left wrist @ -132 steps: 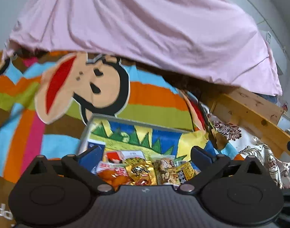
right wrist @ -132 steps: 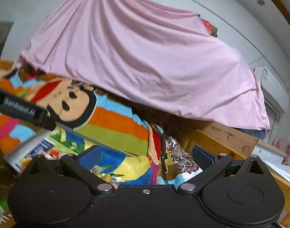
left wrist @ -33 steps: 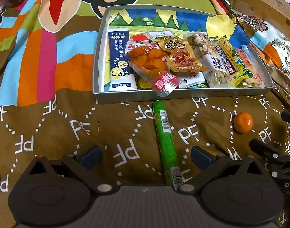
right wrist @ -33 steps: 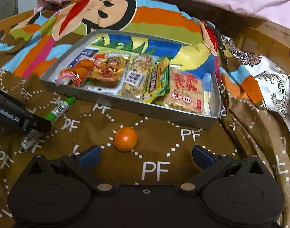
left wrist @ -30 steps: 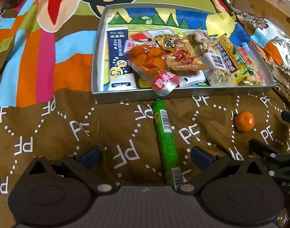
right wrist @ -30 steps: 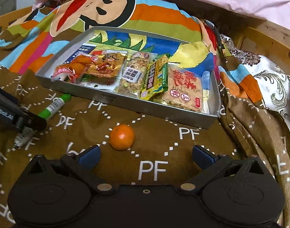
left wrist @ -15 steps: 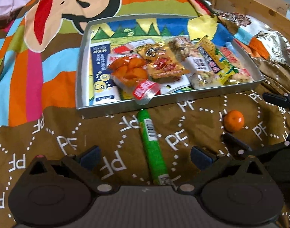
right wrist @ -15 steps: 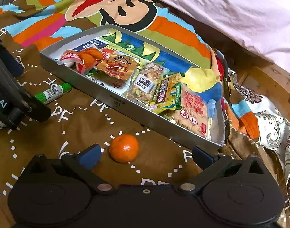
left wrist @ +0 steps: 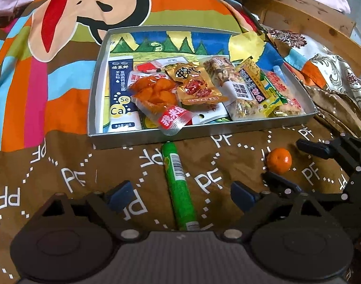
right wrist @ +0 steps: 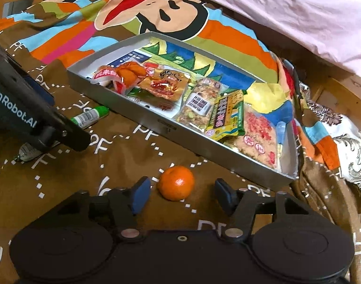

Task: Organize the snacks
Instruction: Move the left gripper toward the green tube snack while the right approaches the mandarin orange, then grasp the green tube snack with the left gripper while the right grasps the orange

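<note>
A green snack stick (left wrist: 178, 184) lies on the brown blanket in front of a grey tray (left wrist: 204, 134), pointing away from me. My left gripper (left wrist: 180, 195) straddles its near end, jaws closing, with the pads clear of it. To the right, a small orange (right wrist: 176, 185) sits between the fingers of my right gripper (right wrist: 182, 195). Those jaws are also closing, with a gap on each side of the fruit. The tray (right wrist: 180, 139) holds several snack packets (left wrist: 199, 90) lying flat.
A striped cartoon blanket (left wrist: 62, 47) covers the bed behind the tray. A pink sheet (right wrist: 275, 4) lies at the back. The wooden bed frame (left wrist: 310, 21) and a patterned cloth (left wrist: 334, 71) are on the right. My left gripper's body (right wrist: 26, 116) fills the left of the right wrist view.
Both pairs of fingers have narrowed. The right gripper has come in around the orange and rolled. The left gripper has tilted a little over the green stick.
</note>
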Available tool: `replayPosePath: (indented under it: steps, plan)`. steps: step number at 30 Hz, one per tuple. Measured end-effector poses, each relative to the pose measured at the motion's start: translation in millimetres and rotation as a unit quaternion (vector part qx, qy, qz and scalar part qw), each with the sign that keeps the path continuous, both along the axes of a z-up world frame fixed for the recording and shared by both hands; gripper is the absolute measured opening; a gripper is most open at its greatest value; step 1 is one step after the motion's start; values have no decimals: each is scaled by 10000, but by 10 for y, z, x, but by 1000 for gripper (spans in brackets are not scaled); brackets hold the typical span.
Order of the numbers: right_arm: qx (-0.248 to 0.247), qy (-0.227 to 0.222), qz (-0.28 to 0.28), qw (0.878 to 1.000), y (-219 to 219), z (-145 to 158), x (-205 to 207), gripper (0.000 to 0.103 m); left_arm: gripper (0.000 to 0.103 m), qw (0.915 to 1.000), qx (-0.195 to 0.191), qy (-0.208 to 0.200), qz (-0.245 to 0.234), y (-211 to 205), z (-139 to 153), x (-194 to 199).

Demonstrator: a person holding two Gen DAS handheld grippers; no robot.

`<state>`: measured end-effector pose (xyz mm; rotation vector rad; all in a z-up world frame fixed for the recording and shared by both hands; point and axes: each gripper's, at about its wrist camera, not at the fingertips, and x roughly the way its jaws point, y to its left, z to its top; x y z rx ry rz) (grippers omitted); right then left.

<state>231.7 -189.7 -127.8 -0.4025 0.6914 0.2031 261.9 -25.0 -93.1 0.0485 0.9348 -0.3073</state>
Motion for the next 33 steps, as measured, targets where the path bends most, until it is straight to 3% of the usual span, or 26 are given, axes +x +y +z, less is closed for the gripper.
replayPosePath:
  steps: [5,11,17,33]
  plan:
    - [176,93,-78,9998,-33,5,16,59,80,10000,-29,53,-59,-16,-21,-5]
    - [206,126,27,9997,-7,8,-4,43,59,9991,-378,214,19,51,-16,21]
    - [350,156,36,9993,-25,3,1,42,58,9990,-406,155,-144,-1,-21,0]
    - [553,199,0,9983,-46,13,5,35,58,9967,-584,565,73,86,-168,123]
